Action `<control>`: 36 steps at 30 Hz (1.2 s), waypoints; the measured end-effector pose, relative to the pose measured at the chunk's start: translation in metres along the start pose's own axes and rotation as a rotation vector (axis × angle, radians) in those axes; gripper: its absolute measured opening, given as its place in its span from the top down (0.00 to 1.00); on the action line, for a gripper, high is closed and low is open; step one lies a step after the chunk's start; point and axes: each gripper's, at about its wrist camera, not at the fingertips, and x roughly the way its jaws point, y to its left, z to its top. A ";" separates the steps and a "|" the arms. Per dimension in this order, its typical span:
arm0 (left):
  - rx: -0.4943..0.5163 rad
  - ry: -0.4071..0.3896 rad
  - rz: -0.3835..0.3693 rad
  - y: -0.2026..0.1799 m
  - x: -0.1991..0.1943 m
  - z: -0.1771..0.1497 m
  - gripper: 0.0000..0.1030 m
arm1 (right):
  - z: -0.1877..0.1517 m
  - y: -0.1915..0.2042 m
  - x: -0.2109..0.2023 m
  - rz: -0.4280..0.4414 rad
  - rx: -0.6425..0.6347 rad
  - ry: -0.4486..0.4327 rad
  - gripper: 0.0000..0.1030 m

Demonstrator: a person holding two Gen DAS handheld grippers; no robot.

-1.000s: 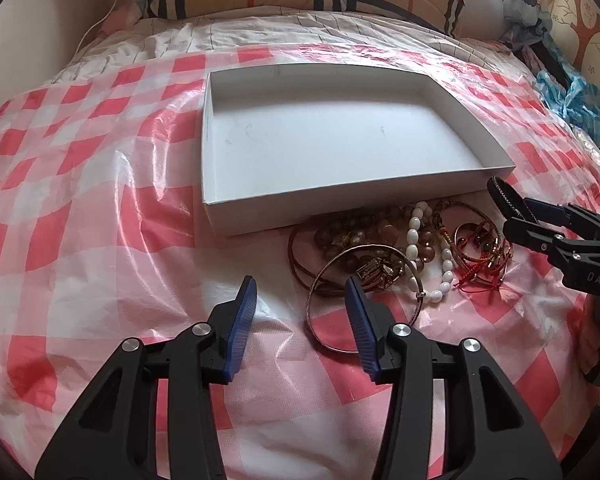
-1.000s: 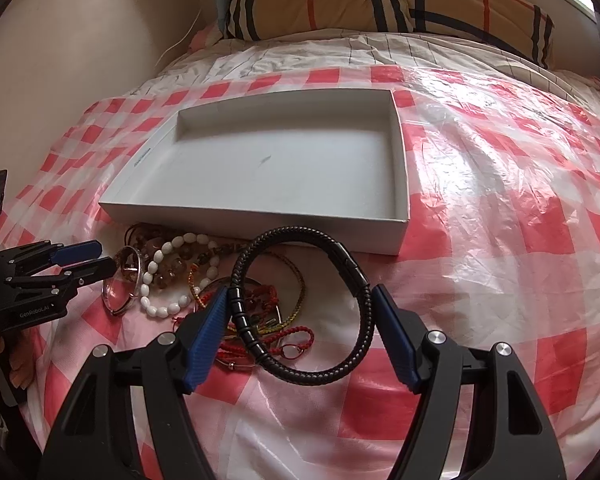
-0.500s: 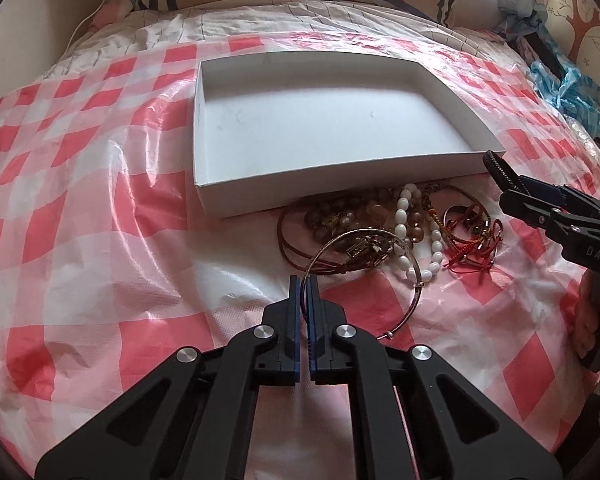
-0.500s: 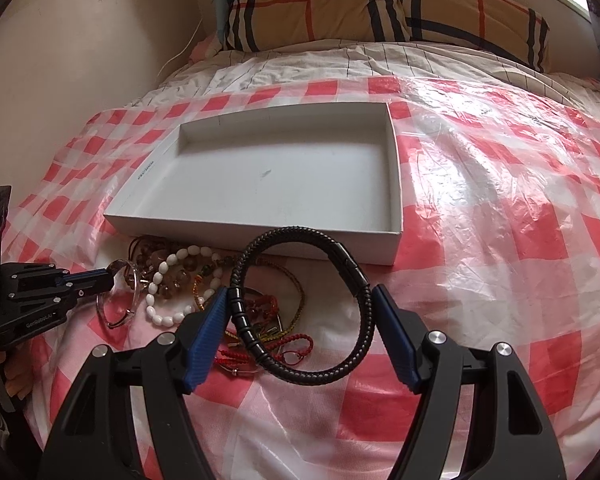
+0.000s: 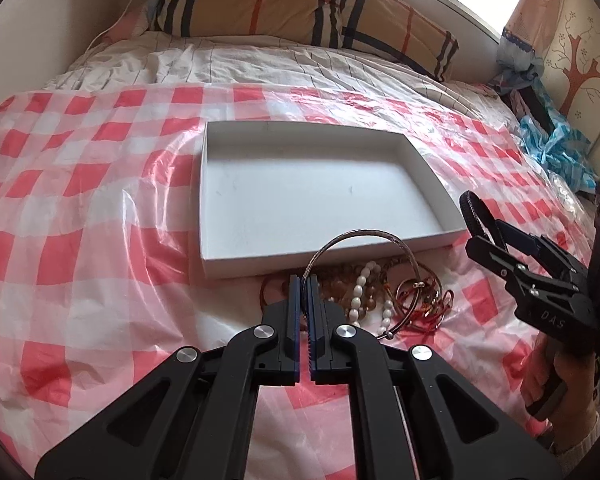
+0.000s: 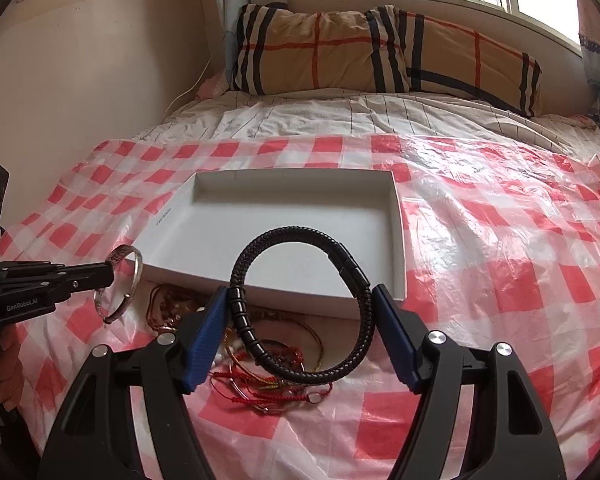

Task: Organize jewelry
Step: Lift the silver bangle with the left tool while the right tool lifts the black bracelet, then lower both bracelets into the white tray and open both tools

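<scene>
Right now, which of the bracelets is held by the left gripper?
The thin silver metal bangle: the left gripper is closed on its rim and it hangs lifted. The black braided bracelet sits in the right gripper; the beaded bracelets lie on the cloth.

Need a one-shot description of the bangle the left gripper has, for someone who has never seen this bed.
Find the white tray on the red-checked sheet; a jewelry pile lies along its near edge. Raised above that pile, pinched by the left gripper, is the silver bangle. It is a thin, plain metal hoop, unlike the white bead bracelet and red cords below, or the black braided bracelet between the right gripper's fingers.
</scene>
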 end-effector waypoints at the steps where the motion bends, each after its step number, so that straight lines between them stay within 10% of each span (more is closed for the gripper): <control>1: -0.009 -0.009 0.004 0.000 0.000 0.006 0.97 | 0.004 0.003 0.002 0.001 -0.001 -0.002 0.33; 20: -0.028 -0.010 0.123 0.001 0.066 0.046 0.97 | 0.036 0.012 0.080 -0.052 -0.039 0.034 0.27; 36: -0.039 0.061 0.108 0.008 0.032 -0.020 0.88 | -0.026 -0.005 0.014 -0.028 0.074 0.150 0.27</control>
